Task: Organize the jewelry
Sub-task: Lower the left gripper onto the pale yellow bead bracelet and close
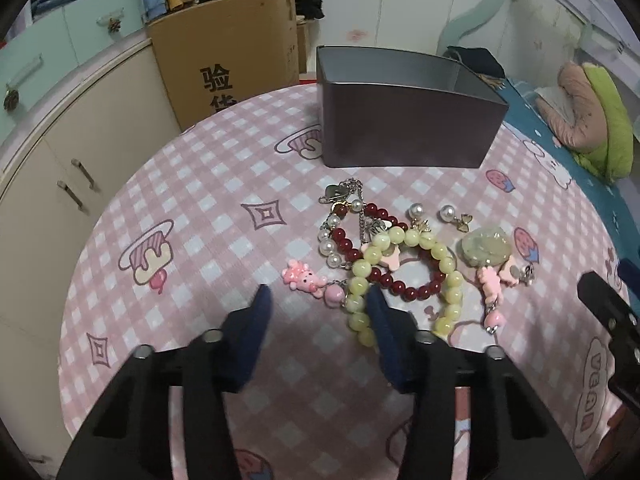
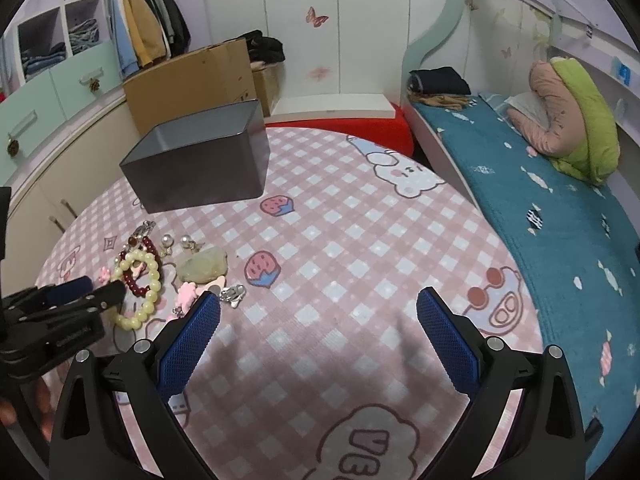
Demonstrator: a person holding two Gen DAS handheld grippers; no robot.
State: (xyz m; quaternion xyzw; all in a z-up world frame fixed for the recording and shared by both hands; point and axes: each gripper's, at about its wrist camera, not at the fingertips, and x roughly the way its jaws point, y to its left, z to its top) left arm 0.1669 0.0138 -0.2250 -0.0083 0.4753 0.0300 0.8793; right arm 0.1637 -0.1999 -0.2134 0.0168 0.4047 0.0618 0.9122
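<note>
At centre frame of the left wrist view, the jewelry pile (image 1: pixel 400 256) lies on the pink checked worktop (image 1: pixel 200 216), just below the open grey box (image 1: pixel 404 120). Left tongs (image 1: pixel 318 300) stand wide, holding nothing, one fingertip touching the pale green bead bracelet (image 1: pixel 448 280). Right tongs (image 2: pixel 318 304) hang wide over bare cloth at lower centre, jewelry at their left.

Cardboard box (image 1: pixel 224 60) – printed characters, blue bedspread (image 2: pixel 552 216), green-pink pillow (image 2: pixel 572 120), hanging clothes (image 2: pixel 148 28)
</note>
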